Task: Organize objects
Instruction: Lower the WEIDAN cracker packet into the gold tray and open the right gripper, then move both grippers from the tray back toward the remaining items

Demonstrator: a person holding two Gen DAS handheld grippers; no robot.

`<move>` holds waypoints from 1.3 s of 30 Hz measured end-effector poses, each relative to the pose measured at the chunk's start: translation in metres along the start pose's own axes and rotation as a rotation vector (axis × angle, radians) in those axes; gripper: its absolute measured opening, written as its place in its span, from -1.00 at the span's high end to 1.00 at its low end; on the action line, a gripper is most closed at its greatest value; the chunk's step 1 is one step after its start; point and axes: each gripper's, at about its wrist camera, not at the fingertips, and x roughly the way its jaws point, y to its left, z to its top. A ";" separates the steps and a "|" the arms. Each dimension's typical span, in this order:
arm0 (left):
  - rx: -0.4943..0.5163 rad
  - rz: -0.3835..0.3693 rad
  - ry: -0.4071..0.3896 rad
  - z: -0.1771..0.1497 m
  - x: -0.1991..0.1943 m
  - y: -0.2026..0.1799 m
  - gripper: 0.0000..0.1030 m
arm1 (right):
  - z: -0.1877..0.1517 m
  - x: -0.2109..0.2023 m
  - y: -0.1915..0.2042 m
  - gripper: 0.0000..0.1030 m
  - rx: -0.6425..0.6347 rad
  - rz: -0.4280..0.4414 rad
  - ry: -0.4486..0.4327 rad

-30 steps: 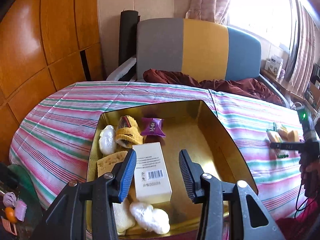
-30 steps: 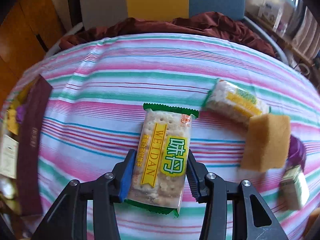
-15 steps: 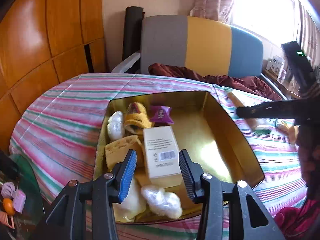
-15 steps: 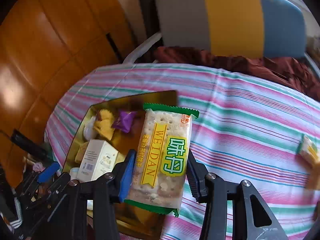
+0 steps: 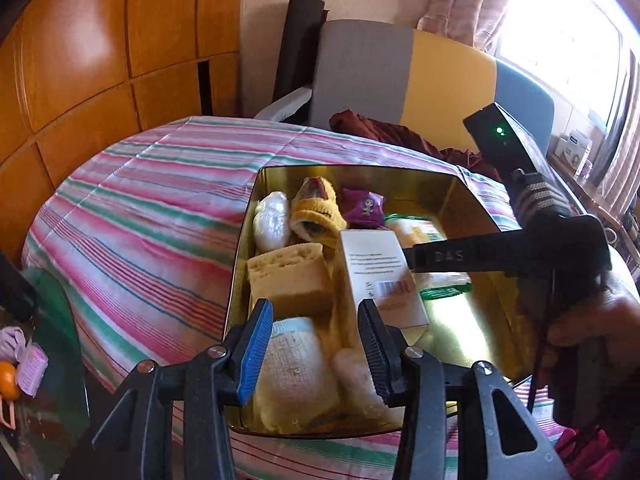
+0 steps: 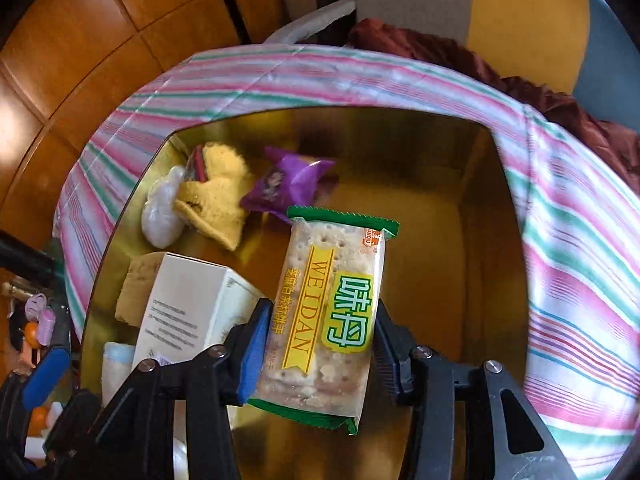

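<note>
My right gripper (image 6: 318,348) is shut on a green-edged cracker packet (image 6: 332,312) and holds it over the open gold tin (image 6: 472,248). The tin holds a white box (image 6: 188,312), a yellow sock (image 6: 216,200), a purple candy packet (image 6: 288,184), a white bag (image 6: 160,212) and a sponge (image 5: 288,276). My left gripper (image 5: 314,352) is open and empty, hovering over the near end of the tin (image 5: 468,204). The right gripper's body (image 5: 504,256) reaches in from the right in the left wrist view, with the packet (image 5: 416,232) below it.
The tin sits on a striped tablecloth (image 5: 152,216). A grey, yellow and blue chair (image 5: 404,76) with a maroon cloth (image 5: 396,136) stands behind. Wood panelling (image 5: 80,60) is at the left. Small items including an orange (image 5: 8,378) lie low at the left.
My right gripper carried the cracker packet from the tablecloth leftward to over the tin. My left gripper shifted slightly and stayed open over the tin's near end.
</note>
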 end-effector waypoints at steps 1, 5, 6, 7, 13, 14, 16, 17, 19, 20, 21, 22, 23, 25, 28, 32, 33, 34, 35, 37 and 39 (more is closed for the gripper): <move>-0.003 0.000 0.003 0.000 0.001 0.001 0.14 | -0.001 0.001 0.002 0.05 -0.008 0.012 -0.005; -0.018 0.006 0.009 -0.002 0.003 0.006 0.14 | -0.005 -0.001 0.010 0.00 -0.017 0.043 -0.042; -0.020 0.007 0.010 -0.002 0.003 0.007 0.14 | -0.006 -0.002 0.011 0.00 -0.017 0.044 -0.047; -0.019 0.007 0.010 -0.002 0.004 0.007 0.14 | -0.007 -0.003 0.011 -0.02 -0.016 0.048 -0.048; -0.015 0.005 0.007 -0.003 0.001 0.004 0.14 | -0.017 -0.025 0.006 -0.27 0.020 0.074 -0.100; -0.015 0.001 0.008 -0.003 0.000 0.004 0.14 | -0.015 -0.027 0.004 -0.31 0.019 0.071 -0.115; -0.015 -0.008 0.009 -0.003 -0.001 0.003 0.14 | -0.018 -0.037 0.002 -0.51 0.013 0.069 -0.146; -0.014 -0.012 0.006 -0.002 -0.002 0.002 0.14 | -0.019 -0.043 0.001 -0.56 0.008 0.066 -0.160; -0.007 -0.017 0.001 -0.002 -0.005 0.000 0.14 | -0.025 -0.055 -0.004 -0.71 0.004 0.048 -0.187; -0.003 -0.021 -0.001 -0.002 -0.006 -0.002 0.14 | -0.028 -0.061 -0.008 -0.75 0.008 0.040 -0.200; 0.001 -0.024 -0.003 -0.002 -0.007 -0.003 0.14 | -0.034 -0.068 -0.012 -0.83 0.016 0.033 -0.211; 0.007 -0.027 -0.006 -0.002 -0.007 -0.005 0.14 | -0.039 -0.074 -0.017 -0.85 0.027 0.031 -0.220; 0.011 -0.029 -0.007 -0.002 -0.008 -0.006 0.14 | -0.043 -0.080 -0.022 -0.85 0.041 0.028 -0.228; 0.023 -0.034 -0.006 -0.002 -0.009 -0.011 0.14 | -0.050 -0.090 -0.035 -0.90 0.073 0.020 -0.242; 0.045 -0.044 -0.015 -0.002 -0.013 -0.017 0.14 | -0.060 -0.104 -0.057 -0.91 0.105 -0.003 -0.263; 0.071 -0.058 -0.022 -0.002 -0.016 -0.026 0.14 | -0.076 -0.121 -0.088 -0.91 0.155 -0.050 -0.281; 0.079 -0.063 -0.023 -0.002 -0.016 -0.029 0.14 | -0.080 -0.126 -0.097 -0.91 0.168 -0.063 -0.286; 0.089 -0.067 -0.024 -0.001 -0.017 -0.033 0.14 | -0.083 -0.131 -0.107 -0.91 0.179 -0.081 -0.291; 0.098 -0.071 -0.024 -0.001 -0.017 -0.035 0.14 | -0.087 -0.136 -0.117 -0.91 0.191 -0.101 -0.295; 0.117 -0.080 -0.024 -0.001 -0.017 -0.043 0.14 | -0.096 -0.148 -0.141 -0.91 0.230 -0.138 -0.310; 0.138 -0.096 -0.022 0.000 -0.017 -0.052 0.14 | -0.106 -0.161 -0.169 -0.91 0.286 -0.175 -0.330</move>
